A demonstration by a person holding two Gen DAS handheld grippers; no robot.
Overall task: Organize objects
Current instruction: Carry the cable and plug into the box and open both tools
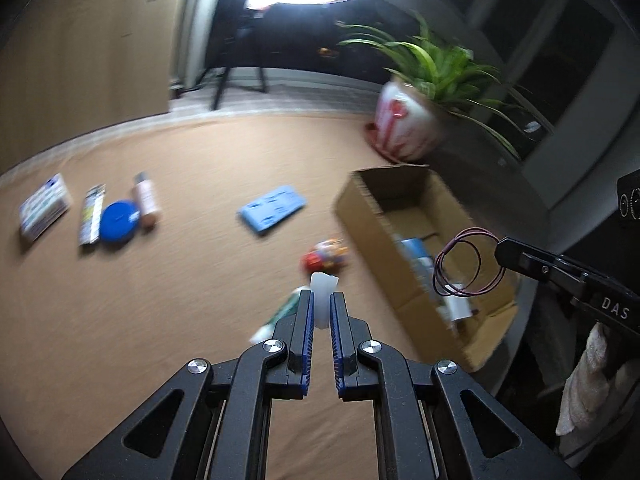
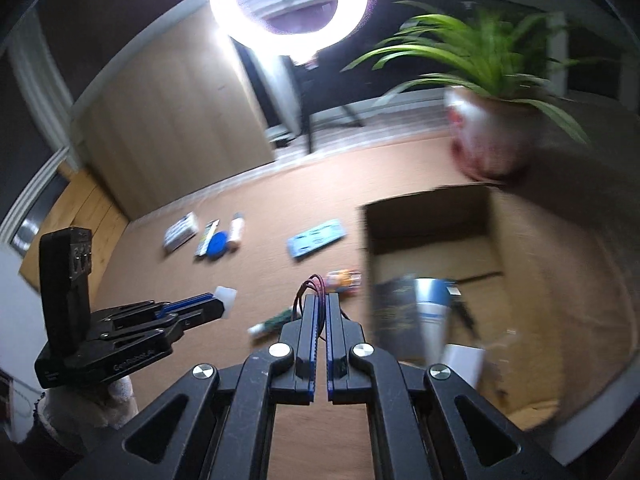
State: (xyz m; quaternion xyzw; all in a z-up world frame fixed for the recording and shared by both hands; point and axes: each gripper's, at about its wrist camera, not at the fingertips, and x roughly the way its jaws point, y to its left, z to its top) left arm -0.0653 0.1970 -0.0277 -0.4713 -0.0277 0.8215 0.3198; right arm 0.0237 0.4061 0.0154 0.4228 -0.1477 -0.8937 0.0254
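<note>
My left gripper [image 1: 321,298] is shut on a small white block [image 1: 323,285] and holds it above the tan table; it also shows in the right wrist view [image 2: 218,304]. My right gripper [image 2: 321,300] is shut on a coil of dark red wire [image 2: 310,285], held over the open cardboard box [image 1: 360,204]; the coil also shows in the left wrist view [image 1: 468,266]. The box [image 2: 520,240] holds several items. On the table lie a blue flat pack [image 1: 272,210], a red-and-yellow packet [image 1: 326,258], a green tube [image 2: 272,322], a blue round lid [image 1: 118,222], a pink bottle [image 1: 145,204].
A potted plant [image 1: 404,124] in a white-and-red pot stands behind the box. A white printed pack [image 1: 42,210] and a narrow strip pack [image 1: 92,214] lie at the far left. A ring light [image 2: 288,0] shines overhead. The table's far edge runs along a wooden cabinet.
</note>
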